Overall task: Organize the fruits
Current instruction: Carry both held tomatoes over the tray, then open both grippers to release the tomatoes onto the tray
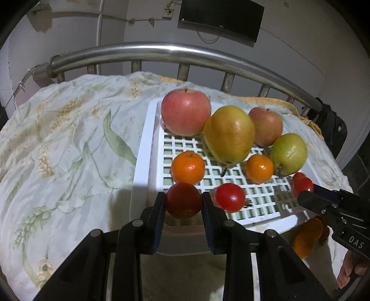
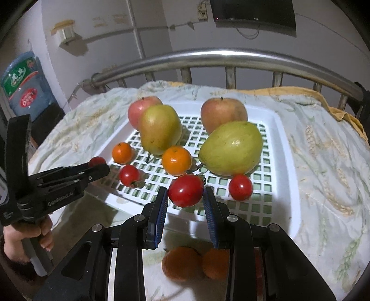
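Left gripper (image 1: 183,203) is clamping a dark red tomato (image 1: 183,200) between both pads, jaws pinched in tight on it, sitting over the near-left edge of the white lattice tray (image 1: 148,143). Right gripper (image 2: 186,196) is doing the same with a brighter red tomato (image 2: 185,190), pads pressing on both sides, over the near edge of the tray. Both are pointing down at an angle toward the tray.

Tray contents, left wrist view: big pink-red apple (image 1: 186,112) at the far-left corner, yellow-green pear (image 1: 229,134) leaning just beside it, smaller apple (image 1: 266,126) behind the pear, green pear (image 1: 288,154) on the right. In front of those, two mandarins: a larger one (image 1: 187,167) left and a smaller one (image 1: 259,168) right. One loose tomato (image 1: 230,197) is lying on the lattice just right of the left gripper's pads. Right wrist view is showing another loose tomato (image 2: 240,187) just right of the held one, in front of the green pear.

Two more mandarins (image 2: 181,262) are sitting in front of the tray, low in the right wrist view, partly hidden by the gripper body and blurred.

Tray is resting on a leaf-print cloth (image 1: 69,139) over a bed. Curved metal rail (image 1: 161,52) is running behind it; dark wall-mounted screen (image 1: 222,19) above. A hand (image 2: 25,236) is gripping the left gripper's handle. Blue water jug (image 2: 23,83) is standing far left.
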